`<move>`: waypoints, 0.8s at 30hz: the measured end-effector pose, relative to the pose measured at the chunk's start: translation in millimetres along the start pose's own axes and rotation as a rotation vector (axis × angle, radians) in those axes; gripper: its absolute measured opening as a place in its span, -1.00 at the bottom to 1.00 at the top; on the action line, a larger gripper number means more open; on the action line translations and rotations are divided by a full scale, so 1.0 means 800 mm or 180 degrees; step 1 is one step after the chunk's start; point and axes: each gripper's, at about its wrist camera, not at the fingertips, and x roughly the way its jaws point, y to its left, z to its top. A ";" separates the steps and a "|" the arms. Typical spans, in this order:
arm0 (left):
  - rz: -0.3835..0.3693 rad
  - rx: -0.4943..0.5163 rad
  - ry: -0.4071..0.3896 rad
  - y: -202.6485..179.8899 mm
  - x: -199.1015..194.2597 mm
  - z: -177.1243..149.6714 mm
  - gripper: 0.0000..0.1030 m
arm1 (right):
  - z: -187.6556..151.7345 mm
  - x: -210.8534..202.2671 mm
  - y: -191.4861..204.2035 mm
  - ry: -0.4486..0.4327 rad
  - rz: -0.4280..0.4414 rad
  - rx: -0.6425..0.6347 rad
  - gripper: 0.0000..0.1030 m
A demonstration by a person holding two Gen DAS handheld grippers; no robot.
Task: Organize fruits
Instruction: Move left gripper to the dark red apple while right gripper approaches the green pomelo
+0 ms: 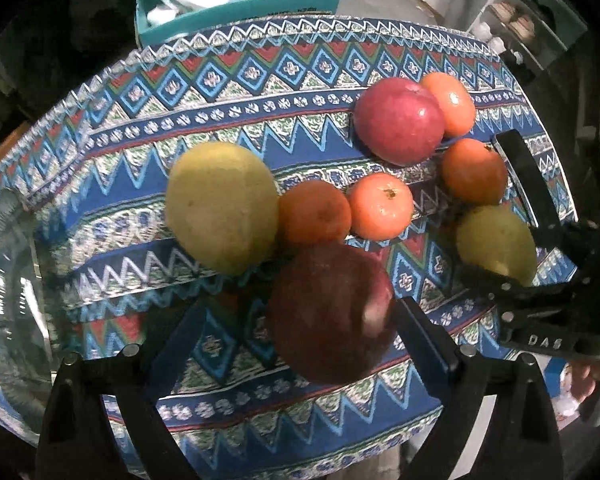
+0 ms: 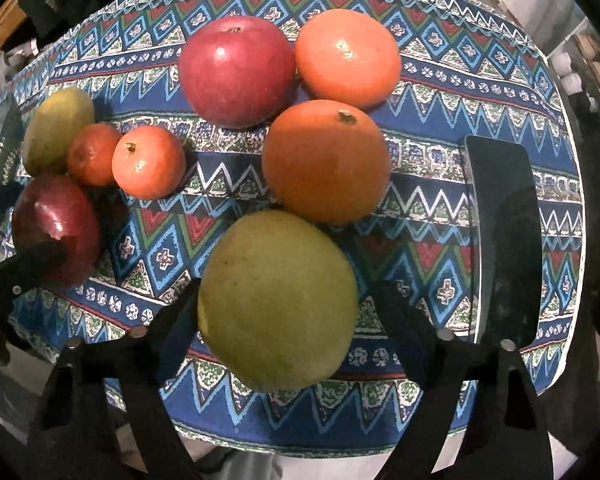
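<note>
we had the left gripper (image 1: 284, 344) pointed down over a dark red round apple (image 1: 330, 314), its jaws apart, one at the apple's right flank and the other standing clear on the left, so nothing was clamped. the right gripper (image 2: 284, 320) straddled a yellow-green rounded pear-like fruit (image 2: 278, 300), jaws apart, with gaps showing on both sides. beyond those jaws sat a large orange (image 2: 326, 160), a second orange (image 2: 347, 57) and a bright red apple (image 2: 236, 70), touching in a cluster. a second yellow-green fruit (image 1: 222, 206) and two small tangerines (image 1: 314, 212) lay just ahead of the left jaws. everything rested mixed on the blue patterned cloth over the tabletop (image 1: 180, 152); we judged sorting barely started, with no fruit lifted or grouped by kind.
</note>
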 end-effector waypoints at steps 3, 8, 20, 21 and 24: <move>-0.0056 -0.0051 0.0017 0.000 0.005 0.002 0.86 | 0.001 0.005 0.004 0.0005 0.0010 -0.0012 0.51; -0.0065 0.0054 -0.0003 -0.010 0.003 0.002 0.69 | 0.002 0.012 0.010 -0.0046 -0.0023 -0.0081 0.41; -0.0103 0.0105 0.0056 -0.025 0.010 0.005 0.50 | -0.010 0.016 0.032 -0.0148 -0.0070 -0.0158 0.40; -0.0097 0.0092 0.0064 -0.024 0.013 0.006 0.53 | -0.011 0.016 0.033 -0.0154 -0.0067 -0.0154 0.40; -0.0147 0.0037 0.0082 -0.022 0.022 0.010 0.58 | -0.014 0.017 0.037 -0.0180 -0.0068 -0.0155 0.40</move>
